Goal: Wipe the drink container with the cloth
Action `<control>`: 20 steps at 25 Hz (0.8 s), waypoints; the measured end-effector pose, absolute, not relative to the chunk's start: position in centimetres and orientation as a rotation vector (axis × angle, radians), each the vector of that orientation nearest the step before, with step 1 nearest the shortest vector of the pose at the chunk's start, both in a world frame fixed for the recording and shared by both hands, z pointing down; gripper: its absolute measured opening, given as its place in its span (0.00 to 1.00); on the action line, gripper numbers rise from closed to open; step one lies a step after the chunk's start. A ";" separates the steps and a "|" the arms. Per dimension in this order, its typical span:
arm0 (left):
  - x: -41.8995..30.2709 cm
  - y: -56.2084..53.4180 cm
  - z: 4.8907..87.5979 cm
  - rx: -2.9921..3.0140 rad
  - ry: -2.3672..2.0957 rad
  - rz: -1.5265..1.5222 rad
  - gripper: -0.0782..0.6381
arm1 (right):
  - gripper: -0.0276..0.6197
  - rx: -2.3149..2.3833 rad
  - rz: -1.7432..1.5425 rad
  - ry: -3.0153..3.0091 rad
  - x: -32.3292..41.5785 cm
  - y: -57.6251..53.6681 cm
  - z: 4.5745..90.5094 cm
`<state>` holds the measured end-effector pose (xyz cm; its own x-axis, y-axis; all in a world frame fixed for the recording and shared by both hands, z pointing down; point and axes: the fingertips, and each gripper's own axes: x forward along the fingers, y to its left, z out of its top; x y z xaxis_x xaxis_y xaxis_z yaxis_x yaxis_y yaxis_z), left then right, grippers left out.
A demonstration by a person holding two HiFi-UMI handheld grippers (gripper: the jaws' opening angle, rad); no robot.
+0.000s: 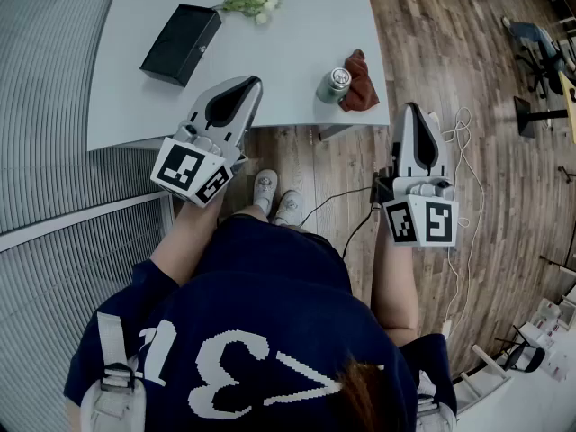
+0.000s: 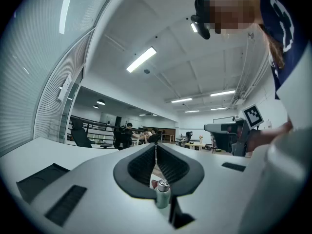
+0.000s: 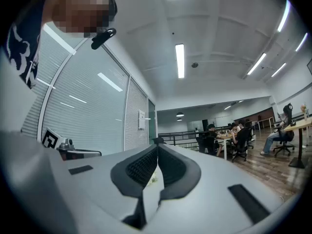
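Left tool near can, apart

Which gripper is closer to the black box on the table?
Left. The left gripper is just right of the black box in the head view, over the table's near edge. The right gripper is off the table, beyond the can and cloth.

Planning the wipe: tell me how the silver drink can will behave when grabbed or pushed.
The upright silver metal drink can looks smooth, so probably slippery. Tall and narrow, it may tip if pushed, then roll off the nearby pale table edge.
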<state>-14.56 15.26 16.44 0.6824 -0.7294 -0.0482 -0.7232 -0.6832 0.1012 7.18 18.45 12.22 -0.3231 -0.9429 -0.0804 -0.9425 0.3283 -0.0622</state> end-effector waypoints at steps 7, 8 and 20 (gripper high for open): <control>-13.9 15.6 16.2 2.810 -1.251 -0.126 0.13 | 0.08 -1.714 -0.008 2.478 8.1 18.8 11.9; -13.8 15.6 16.1 2.811 -1.254 -0.127 0.13 | 0.08 -1.702 -0.011 2.471 8.3 18.8 11.8; -11.8 8.3 17.2 2.861 -1.114 -0.137 0.13 | 0.09 -1.779 -0.029 2.416 9.4 12.0 12.8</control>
